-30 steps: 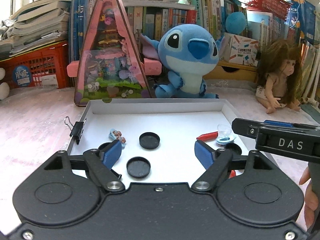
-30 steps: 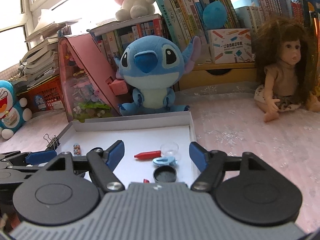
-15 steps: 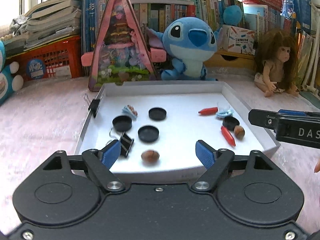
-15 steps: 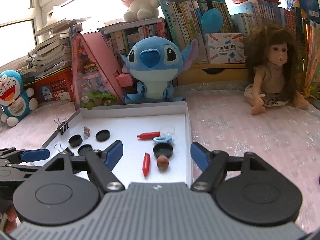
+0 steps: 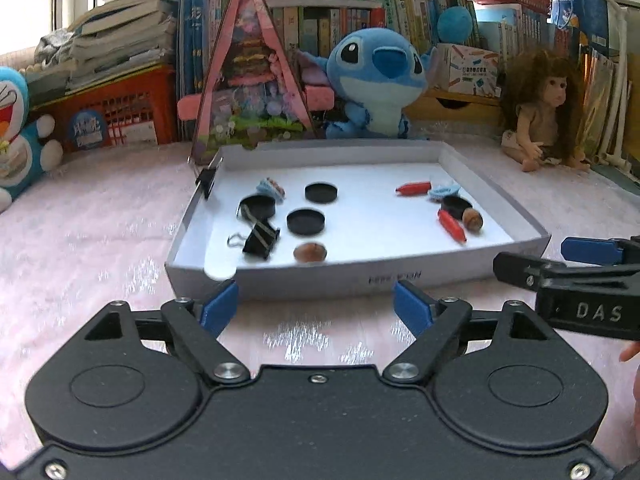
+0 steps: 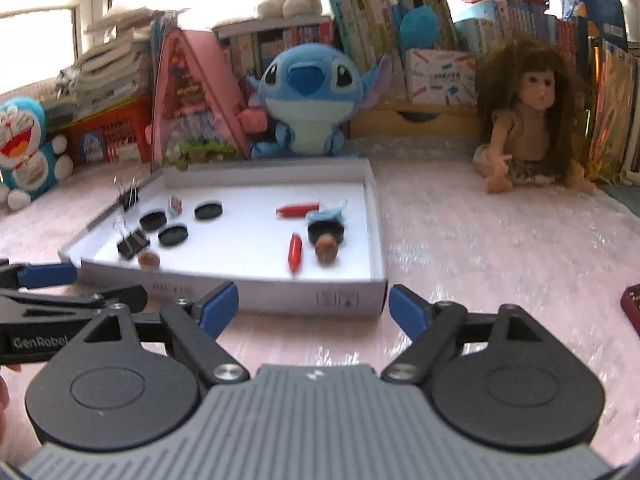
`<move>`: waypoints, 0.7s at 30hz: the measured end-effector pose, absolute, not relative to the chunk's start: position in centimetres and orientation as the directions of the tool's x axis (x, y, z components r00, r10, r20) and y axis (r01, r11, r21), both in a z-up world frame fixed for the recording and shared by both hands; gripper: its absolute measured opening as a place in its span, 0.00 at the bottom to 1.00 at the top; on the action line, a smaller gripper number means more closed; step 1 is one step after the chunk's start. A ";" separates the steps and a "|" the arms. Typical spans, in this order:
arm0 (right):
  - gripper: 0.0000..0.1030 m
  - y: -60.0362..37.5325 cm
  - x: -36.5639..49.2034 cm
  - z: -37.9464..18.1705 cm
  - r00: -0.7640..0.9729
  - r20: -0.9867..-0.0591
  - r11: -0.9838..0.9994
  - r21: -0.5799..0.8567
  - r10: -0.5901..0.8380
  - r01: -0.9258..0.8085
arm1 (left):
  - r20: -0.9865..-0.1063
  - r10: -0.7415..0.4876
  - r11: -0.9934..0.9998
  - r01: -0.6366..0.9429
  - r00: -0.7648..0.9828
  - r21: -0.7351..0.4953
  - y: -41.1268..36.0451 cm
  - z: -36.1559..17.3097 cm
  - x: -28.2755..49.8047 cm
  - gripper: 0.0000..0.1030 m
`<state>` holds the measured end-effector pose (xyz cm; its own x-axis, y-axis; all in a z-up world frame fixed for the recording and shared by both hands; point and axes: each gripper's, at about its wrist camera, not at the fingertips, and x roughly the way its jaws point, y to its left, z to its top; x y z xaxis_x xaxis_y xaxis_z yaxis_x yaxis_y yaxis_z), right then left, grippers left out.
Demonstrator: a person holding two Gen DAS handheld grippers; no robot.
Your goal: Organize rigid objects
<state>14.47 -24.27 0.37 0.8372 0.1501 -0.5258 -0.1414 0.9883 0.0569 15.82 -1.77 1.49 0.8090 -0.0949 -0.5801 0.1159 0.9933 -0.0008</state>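
Note:
A white shallow box (image 5: 400, 276) (image 6: 280, 296) lies on the pink cloth. Inside it are several black caps (image 5: 305, 221) (image 6: 173, 235), a black binder clip (image 5: 260, 240) (image 6: 131, 245), two red crayons (image 5: 452, 226) (image 6: 295, 254), two brown nuts (image 5: 310, 252) (image 6: 326, 247) and a small blue piece (image 5: 443, 191). Another binder clip (image 5: 206, 182) grips the box's left wall. My left gripper (image 5: 316, 306) hovers just short of the box's near wall, jaws opening, nothing between them. My right gripper (image 6: 312, 306) hovers before the near right corner, jaws also opening and empty.
Behind the box stand a blue plush toy (image 5: 376, 80), a pink triangular playhouse (image 5: 252, 80), a long-haired doll (image 5: 544, 112), a red crate (image 5: 108, 116) and shelves of books. A dark red thing (image 6: 632, 304) lies at the right edge.
Both grippers have drawn back out of the box toward its near side; the whole box and near wall now show. Both jaws stand slightly wider.

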 end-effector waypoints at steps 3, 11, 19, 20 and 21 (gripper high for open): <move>0.90 -23.6 14.3 -0.4 0.831 -0.540 0.987 0.005 0.136 -0.158 | -0.593 -0.083 0.994 0.107 0.801 0.006 -1.6 0.7 15.8 0.81; 0.92 -23.0 14.8 -1.4 0.806 -0.582 0.989 -0.021 0.109 -0.149 | -0.625 -0.074 0.997 0.073 0.777 -0.028 -0.7 -0.6 16.3 0.86; 1.00 -23.0 15.6 -1.9 0.774 -0.626 0.990 -0.021 0.095 -0.139 | -0.641 -0.054 0.998 0.056 0.765 -0.017 -0.6 -0.9 16.7 0.98; 1.00 -23.1 15.7 -1.9 0.771 -0.629 0.990 -0.010 0.101 -0.138 | -0.643 -0.049 0.998 0.053 0.764 -0.013 -0.7 -0.9 16.7 0.99; 1.00 -23.3 15.7 -2.0 0.769 -0.631 0.991 -0.003 0.103 -0.135 | -0.645 -0.046 0.999 0.051 0.763 -0.011 -0.7 -1.0 16.8 0.99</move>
<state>15.73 -23.27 -1.96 0.7689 0.1029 -0.6310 -0.1348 0.9909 -0.0027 16.81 -0.72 -0.99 0.7628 -0.0459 -0.6450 0.0511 0.9986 -0.0106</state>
